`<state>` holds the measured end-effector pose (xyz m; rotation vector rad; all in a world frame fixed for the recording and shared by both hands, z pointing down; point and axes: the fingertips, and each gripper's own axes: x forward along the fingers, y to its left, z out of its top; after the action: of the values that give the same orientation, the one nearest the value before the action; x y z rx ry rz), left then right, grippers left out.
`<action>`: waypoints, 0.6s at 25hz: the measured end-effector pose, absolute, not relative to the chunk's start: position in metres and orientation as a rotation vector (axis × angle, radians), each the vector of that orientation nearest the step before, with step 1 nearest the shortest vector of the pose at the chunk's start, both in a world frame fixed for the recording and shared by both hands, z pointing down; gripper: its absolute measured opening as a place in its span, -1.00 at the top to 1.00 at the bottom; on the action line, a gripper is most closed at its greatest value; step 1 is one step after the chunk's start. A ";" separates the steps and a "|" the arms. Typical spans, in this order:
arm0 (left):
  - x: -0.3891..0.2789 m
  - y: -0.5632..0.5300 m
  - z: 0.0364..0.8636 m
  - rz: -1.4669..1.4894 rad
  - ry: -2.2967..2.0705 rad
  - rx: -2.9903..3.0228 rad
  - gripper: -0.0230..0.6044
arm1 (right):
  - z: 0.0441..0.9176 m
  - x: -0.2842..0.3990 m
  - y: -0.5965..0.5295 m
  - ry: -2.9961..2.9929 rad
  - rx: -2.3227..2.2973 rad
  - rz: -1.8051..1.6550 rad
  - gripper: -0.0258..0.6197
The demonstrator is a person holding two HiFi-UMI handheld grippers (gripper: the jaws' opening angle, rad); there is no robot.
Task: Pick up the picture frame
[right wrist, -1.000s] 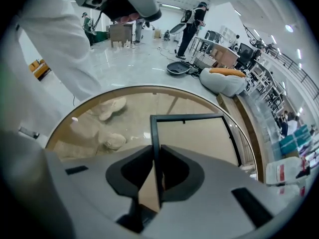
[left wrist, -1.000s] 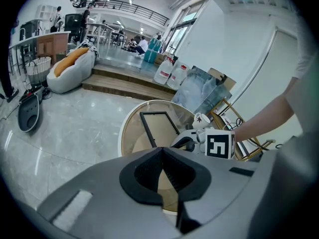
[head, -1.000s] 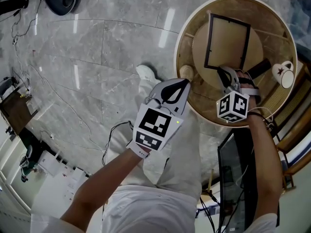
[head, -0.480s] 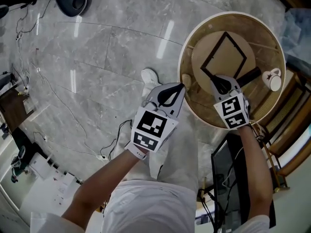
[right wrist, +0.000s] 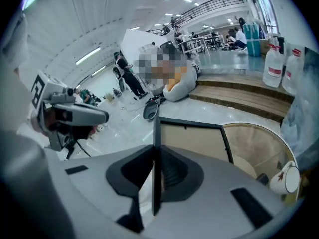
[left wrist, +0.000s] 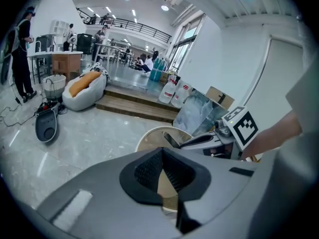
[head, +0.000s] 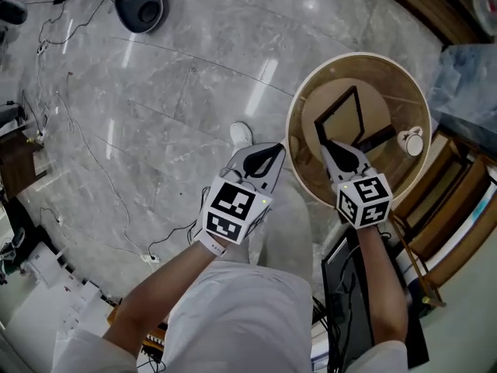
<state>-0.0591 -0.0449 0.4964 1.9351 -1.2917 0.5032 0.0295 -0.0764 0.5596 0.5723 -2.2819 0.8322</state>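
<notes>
Between the right jaws: the right gripper (head: pixel 328 148) is pinching one thin side bar of the black-edged rectangular picture frame (head: pixel 342 119) with a beige panel. The jaws are standing only slightly apart, and both pads are pressing on that bar.
Frame position: the picture frame is hanging tilted on its edge over the round light-wood table (head: pixel 365 56) with a raised rim. In the right gripper view it is looking apart from the table top, with the panel stretching away from the jaws.
Left gripper (head: pixel 278 151): it is hovering just beside the table rim, over the grey marble floor (head: pixel 155 115). Its jaws are pressing together at the tips and are gripping nothing.
Marker cube (head: pixel 363 200): it is sitting on the back of the right gripper and is showing black-and-white square patterns, not letters.
White cup (head: pixel 411 141): it is standing on the table near the rim, beyond the frame. A dark drawing is showing on its side, too small for reading.
White bottles (right wrist: pixel 274 59): they are standing on the wooden steps far behind. They are carrying red labels, but the print is too small for reading.
</notes>
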 end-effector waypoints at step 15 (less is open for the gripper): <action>-0.103 -0.042 0.305 0.260 -1.438 2.026 0.92 | 0.287 -0.017 -0.095 -2.633 0.854 0.733 0.81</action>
<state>-0.1032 -0.0416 0.3052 2.0257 -1.4380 0.2598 -0.0169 -0.0953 0.2874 0.8545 -2.6333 0.7328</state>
